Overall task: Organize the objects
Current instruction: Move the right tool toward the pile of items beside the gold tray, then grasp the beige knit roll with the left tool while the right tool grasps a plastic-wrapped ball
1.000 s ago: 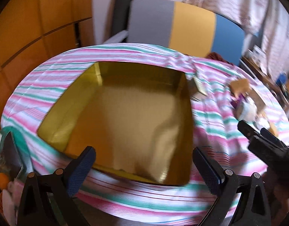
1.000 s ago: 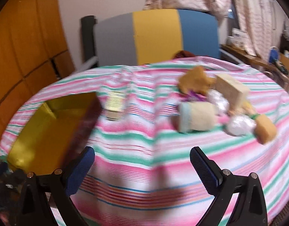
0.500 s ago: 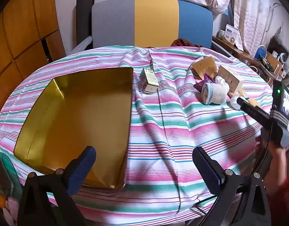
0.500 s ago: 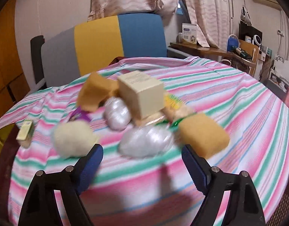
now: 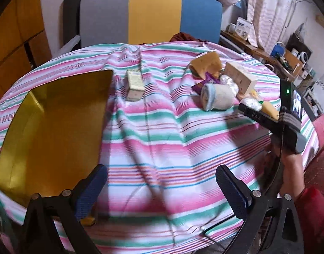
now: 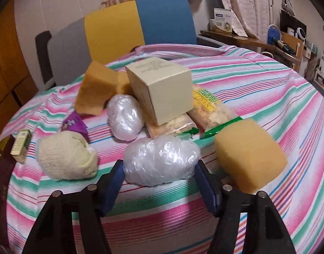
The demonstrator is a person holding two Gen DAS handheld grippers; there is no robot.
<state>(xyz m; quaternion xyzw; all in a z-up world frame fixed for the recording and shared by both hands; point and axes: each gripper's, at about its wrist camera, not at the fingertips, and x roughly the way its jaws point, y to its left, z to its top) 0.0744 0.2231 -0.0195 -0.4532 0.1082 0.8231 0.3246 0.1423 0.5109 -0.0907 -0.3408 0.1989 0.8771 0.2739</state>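
Note:
A gold tin [image 5: 52, 127] lies open on the striped cloth at the left. A pile of objects sits at the right: a rolled cream towel [image 6: 66, 158], two clear plastic bundles, one far [image 6: 125, 119] and one near [image 6: 162, 163], a beige box [image 6: 162, 89], two snack packs [image 6: 208, 110], orange sponges [image 6: 249, 154] and a small green box [image 5: 135, 84]. My right gripper [image 6: 159, 173] has its blue pads on both sides of the near plastic bundle. My left gripper [image 5: 162, 188] is open and empty over the cloth near the table's front edge.
A round table [image 5: 172, 137] carries the pink, green and white striped cloth. A grey, yellow and blue chair [image 5: 151, 14] stands behind it. A cluttered wooden shelf [image 6: 257, 42] runs along the right wall. Orange cabinets [image 5: 14, 42] stand at the left.
My right gripper has moved right and forward to the pile and closed around the near plastic bundle. My left gripper has drawn back and swung right, away from the gold tin.

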